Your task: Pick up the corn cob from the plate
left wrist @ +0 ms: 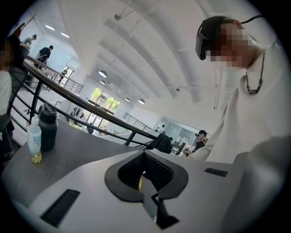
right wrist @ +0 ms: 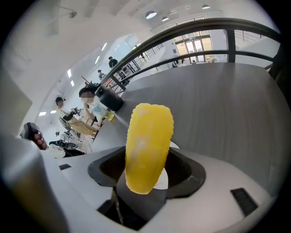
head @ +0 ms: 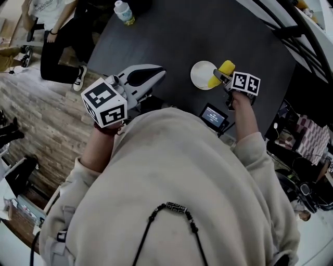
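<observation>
My right gripper (head: pixel 221 77) is shut on a yellow corn cob (head: pixel 223 71), holding it just above the right edge of a small white plate (head: pixel 200 74) on the dark table (head: pixel 171 31). In the right gripper view the corn cob (right wrist: pixel 148 144) stands up between the dark pads (right wrist: pixel 184 169), and a sliver of the plate (right wrist: pixel 175 145) shows behind it. My left gripper (head: pixel 158 73) hovers left of the plate with its jaws together and nothing in them. In the left gripper view, the left gripper (left wrist: pixel 144 174) shows its pads meeting.
A clear bottle with a yellow base (head: pixel 124 11) stands at the table's far edge, next to a dark flask (left wrist: pixel 47 128). A small device with a lit screen (head: pixel 214 116) lies near me. A person (head: pixel 57 36) stands on the wooden floor at top left.
</observation>
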Available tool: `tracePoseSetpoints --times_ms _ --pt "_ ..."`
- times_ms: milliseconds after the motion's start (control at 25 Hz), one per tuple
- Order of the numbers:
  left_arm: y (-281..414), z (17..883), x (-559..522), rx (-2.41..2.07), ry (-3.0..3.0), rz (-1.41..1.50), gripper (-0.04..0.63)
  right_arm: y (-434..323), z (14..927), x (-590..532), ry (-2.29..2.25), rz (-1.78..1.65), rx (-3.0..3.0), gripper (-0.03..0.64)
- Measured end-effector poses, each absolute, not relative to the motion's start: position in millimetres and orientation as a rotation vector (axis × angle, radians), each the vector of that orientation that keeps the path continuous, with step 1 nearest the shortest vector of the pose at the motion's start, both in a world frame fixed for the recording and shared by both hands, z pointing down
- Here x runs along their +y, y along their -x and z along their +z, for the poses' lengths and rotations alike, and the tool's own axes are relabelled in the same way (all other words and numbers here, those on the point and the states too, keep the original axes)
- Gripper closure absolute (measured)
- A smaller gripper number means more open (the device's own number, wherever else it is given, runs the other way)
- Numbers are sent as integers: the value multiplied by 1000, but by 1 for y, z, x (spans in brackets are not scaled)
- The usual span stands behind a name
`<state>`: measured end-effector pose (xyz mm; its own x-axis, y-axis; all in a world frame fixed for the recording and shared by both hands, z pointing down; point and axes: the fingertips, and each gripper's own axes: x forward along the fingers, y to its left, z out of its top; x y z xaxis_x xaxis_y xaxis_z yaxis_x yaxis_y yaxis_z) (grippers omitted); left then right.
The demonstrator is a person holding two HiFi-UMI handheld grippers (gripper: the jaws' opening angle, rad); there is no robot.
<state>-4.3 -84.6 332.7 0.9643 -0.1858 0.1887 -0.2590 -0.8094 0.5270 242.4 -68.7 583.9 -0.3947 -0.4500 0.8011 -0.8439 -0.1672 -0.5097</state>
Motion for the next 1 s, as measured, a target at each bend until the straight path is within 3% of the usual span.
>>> tracePoseSetpoints --times_ms 480,1000 --pt "-45 298 -98 -28 -2656 199 589 -255 465 -64 -1666 1336 -2051 344" --pt "-87 279 -92 183 -2698 194 589 -218 313 -29 -1714 967 -2427 344"
